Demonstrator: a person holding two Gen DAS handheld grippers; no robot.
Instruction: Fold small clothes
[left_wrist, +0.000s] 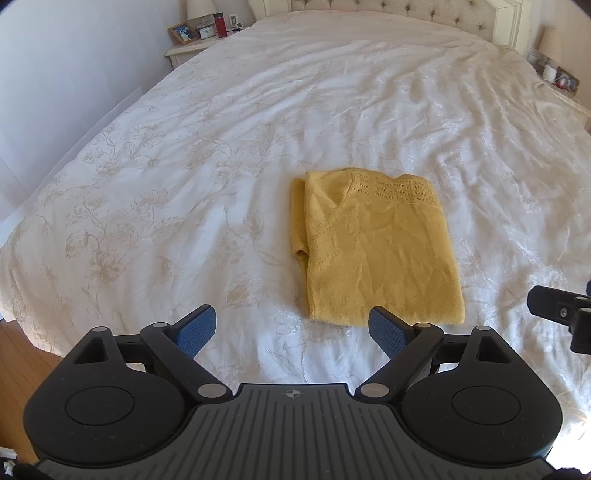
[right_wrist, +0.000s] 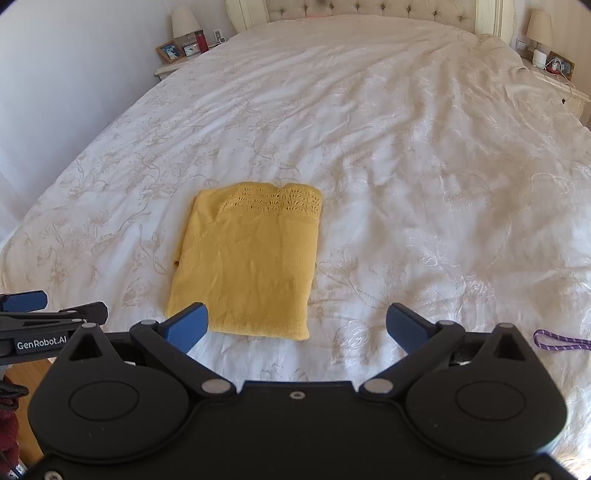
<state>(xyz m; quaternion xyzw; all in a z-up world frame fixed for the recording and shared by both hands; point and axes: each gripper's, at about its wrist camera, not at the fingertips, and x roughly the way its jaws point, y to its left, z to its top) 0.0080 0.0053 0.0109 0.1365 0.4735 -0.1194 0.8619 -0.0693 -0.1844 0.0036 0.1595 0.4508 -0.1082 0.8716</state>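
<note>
A yellow knitted garment (left_wrist: 380, 251) lies folded into a neat rectangle on the white bedspread (left_wrist: 221, 147), its lacy band at the far edge. In the left wrist view my left gripper (left_wrist: 291, 328) hangs open just short of the garment's near edge, nothing between its blue pads. In the right wrist view the same garment (right_wrist: 247, 262) lies ahead and left, and my right gripper (right_wrist: 295, 325) is open over its near right corner, holding nothing. The right gripper's black body (left_wrist: 561, 317) shows at the right edge of the left view.
The bed fills both views, with a tufted headboard (right_wrist: 369, 11) at the far end. Nightstands with lamps, frames and a red bottle (left_wrist: 221, 25) stand on both sides. A purple cord (right_wrist: 561, 339) lies on the bedspread at right. Wooden floor (left_wrist: 26, 362) shows at lower left.
</note>
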